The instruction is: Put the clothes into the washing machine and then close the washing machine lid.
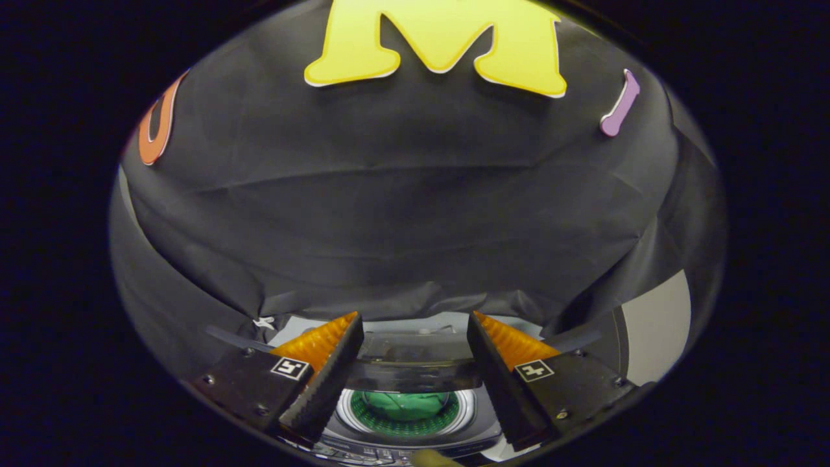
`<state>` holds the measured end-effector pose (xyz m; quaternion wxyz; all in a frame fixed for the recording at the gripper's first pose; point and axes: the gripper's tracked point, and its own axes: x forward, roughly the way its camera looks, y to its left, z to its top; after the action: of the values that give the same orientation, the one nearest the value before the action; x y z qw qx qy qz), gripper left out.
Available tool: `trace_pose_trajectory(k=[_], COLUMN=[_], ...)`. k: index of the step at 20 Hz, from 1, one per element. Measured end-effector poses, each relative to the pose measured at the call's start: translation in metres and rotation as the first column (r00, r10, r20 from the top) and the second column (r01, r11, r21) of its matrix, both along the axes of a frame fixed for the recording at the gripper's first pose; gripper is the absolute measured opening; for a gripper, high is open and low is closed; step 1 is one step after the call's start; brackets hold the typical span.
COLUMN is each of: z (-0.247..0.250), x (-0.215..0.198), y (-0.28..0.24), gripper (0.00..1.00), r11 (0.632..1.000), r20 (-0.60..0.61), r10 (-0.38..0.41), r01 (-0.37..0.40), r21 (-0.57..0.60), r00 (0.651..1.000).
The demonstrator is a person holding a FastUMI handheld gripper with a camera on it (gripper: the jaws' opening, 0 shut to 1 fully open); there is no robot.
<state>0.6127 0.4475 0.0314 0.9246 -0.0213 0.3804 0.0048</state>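
Observation:
I look down past my gripper (pixel 415 324) at a small washing machine (pixel 405 438) seen between and below the fingers. Its round drum opening holds green clothing (pixel 402 405). The clear lid (pixel 412 370) stands raised at the back of the opening, just beyond the fingers. My gripper is open, the fingers (pixel 324 383) spread wide on either side of the machine with nothing between them.
The booth's black cloth wall (pixel 402 214) hangs close behind the machine and drapes down to its back edge. A pale surface (pixel 658 324) shows to the right of the machine. A control strip (pixel 363 454) runs along the machine's front.

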Motion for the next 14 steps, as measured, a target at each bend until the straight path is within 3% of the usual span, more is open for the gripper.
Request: trace_pose_trajectory(k=[14], z=[0.002], x=[-0.027], y=[0.000], gripper=[1.00], r11=[0.999], r20=[0.229], r10=[0.024], r01=[-0.029], r21=[0.018], r00=[0.973])
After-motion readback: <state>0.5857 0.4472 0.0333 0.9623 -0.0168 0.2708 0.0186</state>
